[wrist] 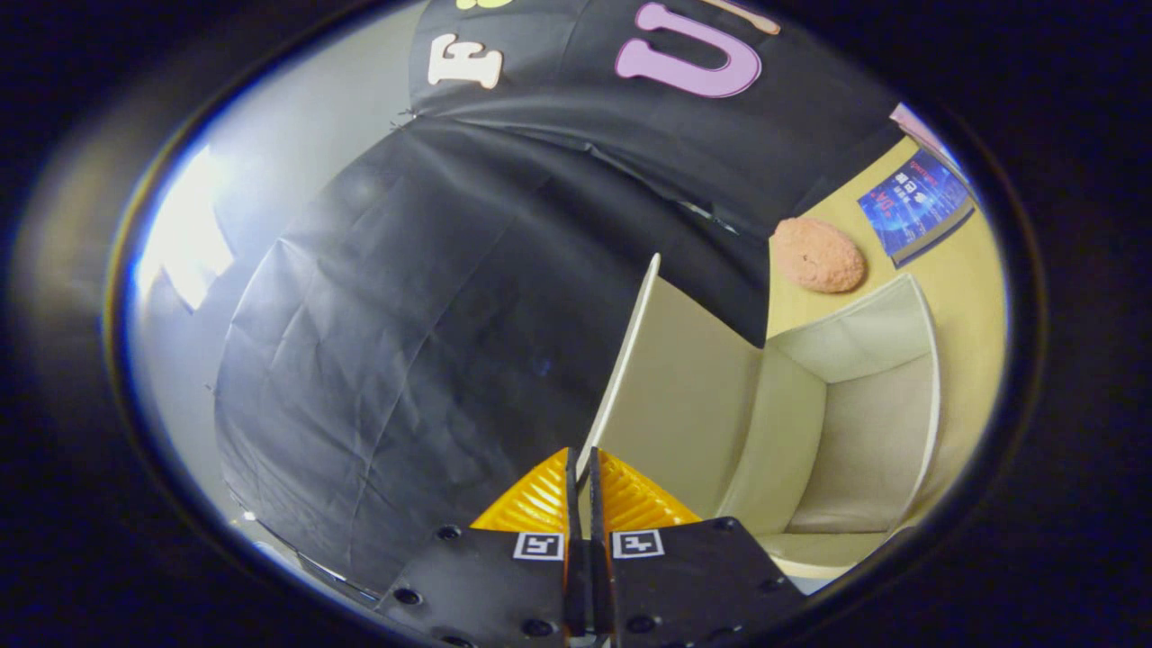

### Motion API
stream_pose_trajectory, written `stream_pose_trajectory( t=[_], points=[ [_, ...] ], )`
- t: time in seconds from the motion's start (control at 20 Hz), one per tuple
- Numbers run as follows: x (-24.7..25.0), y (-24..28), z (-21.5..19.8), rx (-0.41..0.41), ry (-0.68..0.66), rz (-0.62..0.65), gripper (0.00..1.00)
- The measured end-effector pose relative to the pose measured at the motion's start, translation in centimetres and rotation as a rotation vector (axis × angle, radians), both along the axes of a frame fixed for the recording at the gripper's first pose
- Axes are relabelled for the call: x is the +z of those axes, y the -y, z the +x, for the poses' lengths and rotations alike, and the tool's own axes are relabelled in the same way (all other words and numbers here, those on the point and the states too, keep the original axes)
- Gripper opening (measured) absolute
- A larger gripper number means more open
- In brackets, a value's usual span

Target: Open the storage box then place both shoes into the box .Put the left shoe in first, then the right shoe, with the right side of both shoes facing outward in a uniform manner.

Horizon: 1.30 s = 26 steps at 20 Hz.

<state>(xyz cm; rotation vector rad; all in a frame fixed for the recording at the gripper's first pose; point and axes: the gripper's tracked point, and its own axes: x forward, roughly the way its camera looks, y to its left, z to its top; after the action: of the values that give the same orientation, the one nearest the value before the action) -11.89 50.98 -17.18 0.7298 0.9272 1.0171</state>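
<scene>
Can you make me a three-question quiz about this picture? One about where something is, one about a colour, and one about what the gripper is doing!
1. Where is the rough lump?
A. inside the box
B. on the yellow table behind the box, beside the blue book
C. between the fingers

2. What colour is the inside of the storage box?
A. red
B. cream
C. green

3. What is the gripper doing?
A. closed on the edge of the box's lid
B. wide open over the book
C. holding a shoe

Answers:
1 B, the lump sits on the tabletop past the box, next to the book.
2 B, the box walls look pale cream.
3 A, the thin lid edge runs down between the two nearly touching fingers.
</scene>
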Motion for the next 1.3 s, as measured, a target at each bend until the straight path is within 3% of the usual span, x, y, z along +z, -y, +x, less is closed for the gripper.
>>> stream_pose_trajectory(
  t=[0.2,0.35,0.7,0.95,1.3],
  points=[
    [-0.7,-2.5,-0.7,0.051,0.004,-0.029,0.07],
    [-1.4,-3.6,-1.2,0.111,0.001,-0.05,0.34],
    [-0.7,1.3,2.7,0.021,0.155,-0.119,0.98],
    [-0.8,9.6,6.8,-0.1,0.301,-0.256,0.98],
    [-4.3,23.4,10.2,-0.231,0.447,-0.561,0.99]
  ],
)
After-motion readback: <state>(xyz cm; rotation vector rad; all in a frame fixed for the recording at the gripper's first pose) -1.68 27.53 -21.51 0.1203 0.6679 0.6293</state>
